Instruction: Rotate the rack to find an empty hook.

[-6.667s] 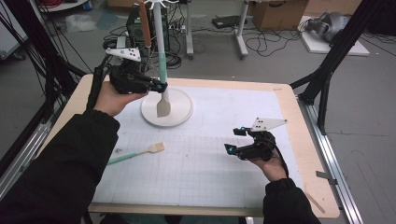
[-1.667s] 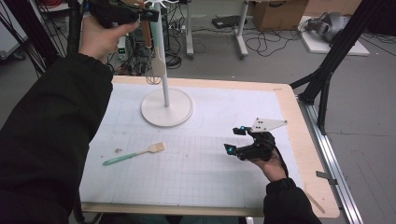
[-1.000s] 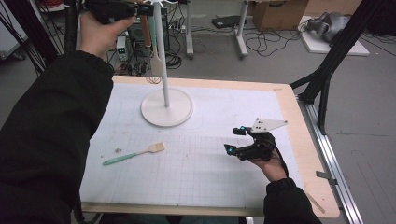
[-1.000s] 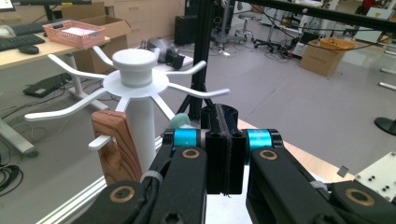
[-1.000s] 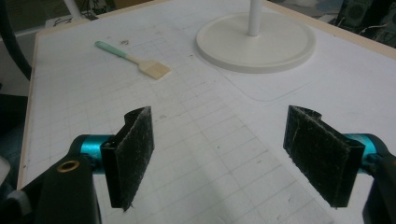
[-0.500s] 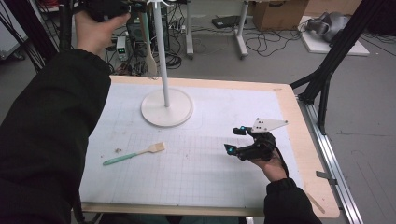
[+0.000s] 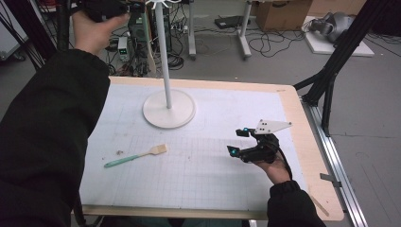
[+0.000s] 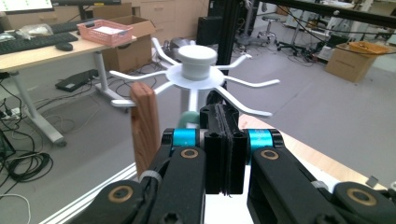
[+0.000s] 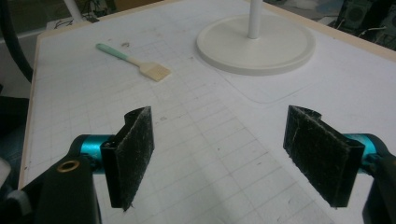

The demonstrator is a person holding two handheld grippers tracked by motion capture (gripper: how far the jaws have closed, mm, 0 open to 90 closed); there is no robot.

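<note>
A white stand [image 7: 169,109] with a thin pole rises from the mat; its ring of hooks [image 8: 196,60] tops it. A wooden handle [image 8: 144,126] hangs from one hook, and a pale blade [image 7: 150,54] dangles left of the pole. Something teal [image 8: 189,119] shows just behind my left gripper [image 8: 223,112], which is raised beside the hooks with its pads pressed together and nothing between them. The hand holding that gripper [image 7: 127,5] is at the top left. A teal-handled brush [image 7: 137,156] lies on the mat. My right gripper [image 7: 239,142] rests open low over the mat.
The brush [image 9: 135,63] and the stand's round base [image 9: 256,44] lie beyond my right gripper [image 9: 222,140]. The table's right edge borders a metal rail [image 7: 331,156]. Cables and boxes sit on the floor behind. Desks stand beyond the hooks.
The left hand has drawn back slightly to the left from the stand's top. Earlier it carried a teal spatula up from the stand's base. The right gripper has not moved.
</note>
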